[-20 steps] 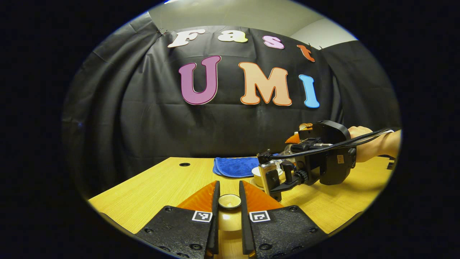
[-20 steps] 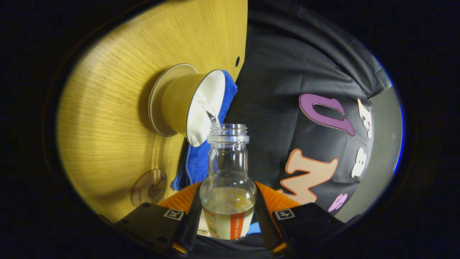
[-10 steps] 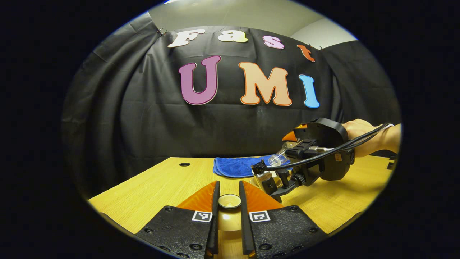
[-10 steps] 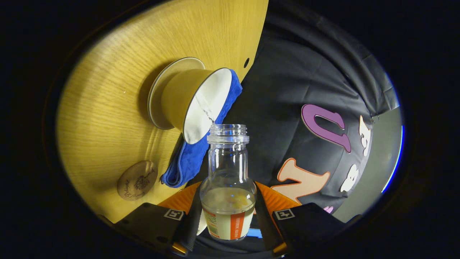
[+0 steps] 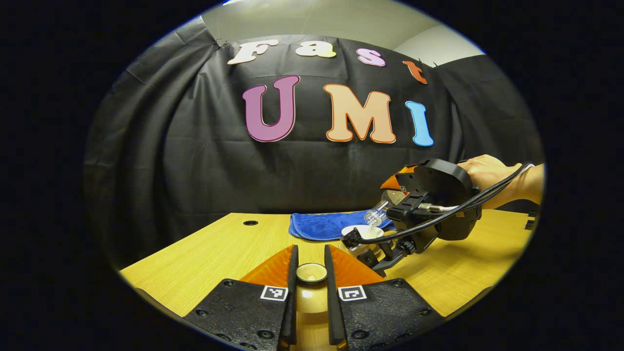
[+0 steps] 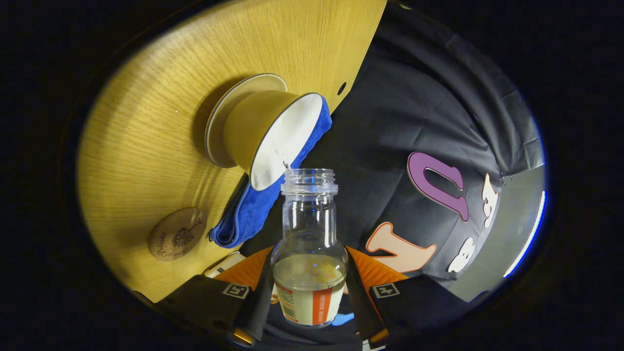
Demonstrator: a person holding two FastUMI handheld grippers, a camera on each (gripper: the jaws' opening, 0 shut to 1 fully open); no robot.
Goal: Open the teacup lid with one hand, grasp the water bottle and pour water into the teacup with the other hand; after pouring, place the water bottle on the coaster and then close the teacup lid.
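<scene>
While the pour runs out, items are listed largest first.

Table: pale wood, bearing everything below.

Cloth: blue, folded, lying behind the cup; soft, not part of the task.

Right gripper: both fingers pressed on the lower body of the bottle, which it holds tipped toward the cup. The left gripper view shows it from outside, with a hand behind it.

Left gripper: fingers nearly together, clamped on the knob of the lid, held low above the near table and well apart from the cup.

Bottle: clear glass, uncapped, some water left at the base, mouth just beside the cup's rim. Judged rigid, smooth, breakable and light at this fill; the grip on the labelled lower body is best kept firm for the move to the coaster.

Cup: tan outside, white inside, standing on a saucer. Judged fragile ceramic, easily knocked by the bottle neck.

Coaster: round, wooden, printed, beside the cloth, bare.

Lid: small, likely ceramic and slippery; the knob is the sensible hold.

Unclear: whether water is leaving the mouth, the level in the cup, most of the lid below its knob, and a pale object at the lower edge of the right gripper view.
</scene>
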